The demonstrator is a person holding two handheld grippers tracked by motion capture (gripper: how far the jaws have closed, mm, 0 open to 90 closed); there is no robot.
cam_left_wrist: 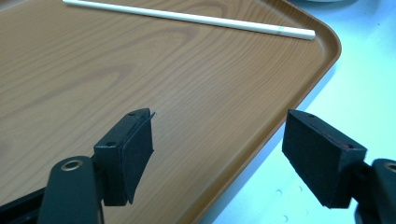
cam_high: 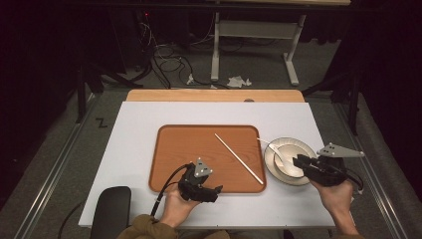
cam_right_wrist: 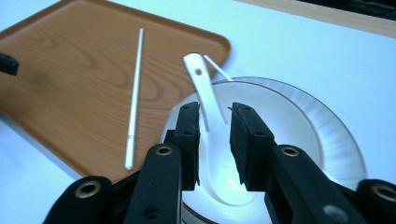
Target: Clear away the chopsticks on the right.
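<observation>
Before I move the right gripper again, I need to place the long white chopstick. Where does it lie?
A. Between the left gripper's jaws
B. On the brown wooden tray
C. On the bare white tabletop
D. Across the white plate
B: the long white chopstick lies slantwise on the brown wooden tray, apart from the white plate that holds a white ceramic spoon.

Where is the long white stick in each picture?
High view: the white stick lies slantwise on the right half of the brown tray.
Left gripper view: along the top edge, on the tray.
Right gripper view: left of centre, running up the tray.
Shared landmark: the brown tray.
</observation>
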